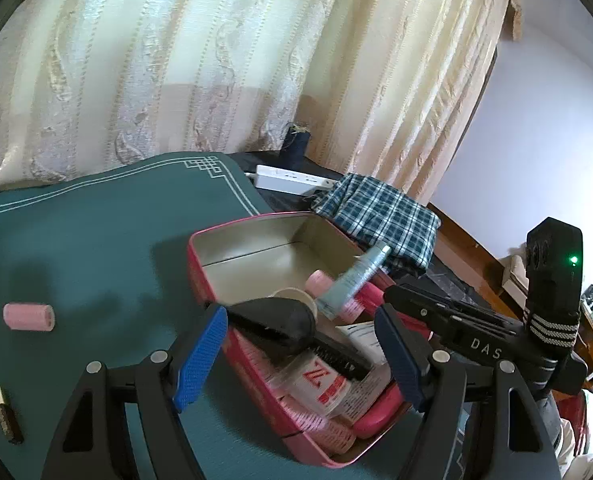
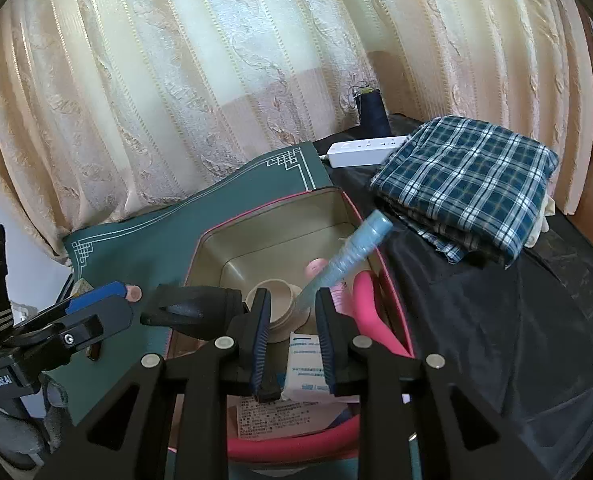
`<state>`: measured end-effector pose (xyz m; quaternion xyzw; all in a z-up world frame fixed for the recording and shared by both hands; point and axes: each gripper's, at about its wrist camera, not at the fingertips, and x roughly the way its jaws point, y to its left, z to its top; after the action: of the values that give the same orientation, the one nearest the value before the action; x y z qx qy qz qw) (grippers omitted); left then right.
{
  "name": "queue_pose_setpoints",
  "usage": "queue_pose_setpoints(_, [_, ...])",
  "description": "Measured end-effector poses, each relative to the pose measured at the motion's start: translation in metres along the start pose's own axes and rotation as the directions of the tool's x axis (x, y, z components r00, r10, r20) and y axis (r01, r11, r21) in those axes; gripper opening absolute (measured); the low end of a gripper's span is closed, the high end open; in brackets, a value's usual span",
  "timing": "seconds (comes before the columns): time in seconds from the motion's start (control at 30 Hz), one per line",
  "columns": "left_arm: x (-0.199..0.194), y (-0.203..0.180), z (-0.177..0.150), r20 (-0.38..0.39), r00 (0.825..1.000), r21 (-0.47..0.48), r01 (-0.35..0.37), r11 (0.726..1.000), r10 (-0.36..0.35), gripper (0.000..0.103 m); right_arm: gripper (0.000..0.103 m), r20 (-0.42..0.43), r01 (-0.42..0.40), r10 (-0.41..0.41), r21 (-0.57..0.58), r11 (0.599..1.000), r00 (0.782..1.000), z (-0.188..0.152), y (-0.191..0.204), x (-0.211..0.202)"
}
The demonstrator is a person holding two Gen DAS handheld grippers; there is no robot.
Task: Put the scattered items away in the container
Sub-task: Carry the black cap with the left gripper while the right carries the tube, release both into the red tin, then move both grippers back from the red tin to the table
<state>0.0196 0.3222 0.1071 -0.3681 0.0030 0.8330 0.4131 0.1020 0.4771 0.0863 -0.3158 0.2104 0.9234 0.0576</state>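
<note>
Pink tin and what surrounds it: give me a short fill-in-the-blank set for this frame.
1. The blue tube leans on the rim of the pink tin with its cap pointing ____.
2. The pink roller lies on the ____ mat, outside the tin.
3. Beyond the tin lies a folded ____ cloth.
4. The left hand-held gripper is ____ above the tin.

Missing words: up; green; plaid; open

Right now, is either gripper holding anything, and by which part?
Left gripper: nothing, jaws wide open. Right gripper: cannot tell; the blurred blue tube's lower end lies between its fingertips, over the pink tin.
</note>
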Motion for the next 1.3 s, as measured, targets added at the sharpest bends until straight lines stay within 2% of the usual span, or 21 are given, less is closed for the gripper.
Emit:
queue_pose_setpoints(0.37, [-0.016,0.021,-0.018,-0.001,0.999,-0.040,-0.032,0.999,0.032,0.077,0.025,0.000,0.044,-0.044,0.075,0.996,0.999,0.005,-0.018,0.000])
queue_pose_setpoints(0.7, [-0.035,0.054,-0.032,0.003,0.997,-0.111,-0.075,0.991,0.076,0.077,0.025,-0.025,0.093,-0.090,0.102,0.991,0.996,0.025,-0.030,0.026])
queue_pose_setpoints(0.87, [-0.040,0.069,-0.039,0.004,0.996,-0.142,-0.087,0.986,0.088,0.077,0.025,-0.076,0.123,-0.117,0.078,0.989,0.990,0.033,-0.030,0.050])
queue_pose_setpoints(1.03, [-0.043,0.084,-0.044,0.000,0.995,-0.172,-0.099,0.980,0.101,0.077,0.025,-0.121,0.116,-0.112,0.021,0.993,0.986,0.038,-0.020,0.070])
queue_pose_setpoints(1.17, [-0.049,0.099,-0.050,0.005,0.994,-0.207,-0.108,0.972,0.111,0.077,0.025,-0.191,0.130,-0.132,-0.021,0.991,0.973,0.042,-0.015,0.088])
queue_pose_setpoints(1.3, [-0.056,0.109,-0.054,0.011,0.992,-0.227,-0.118,0.967,0.124,0.077,0.025,-0.181,0.139,-0.145,-0.040,0.989,0.973,0.042,-0.005,0.083])
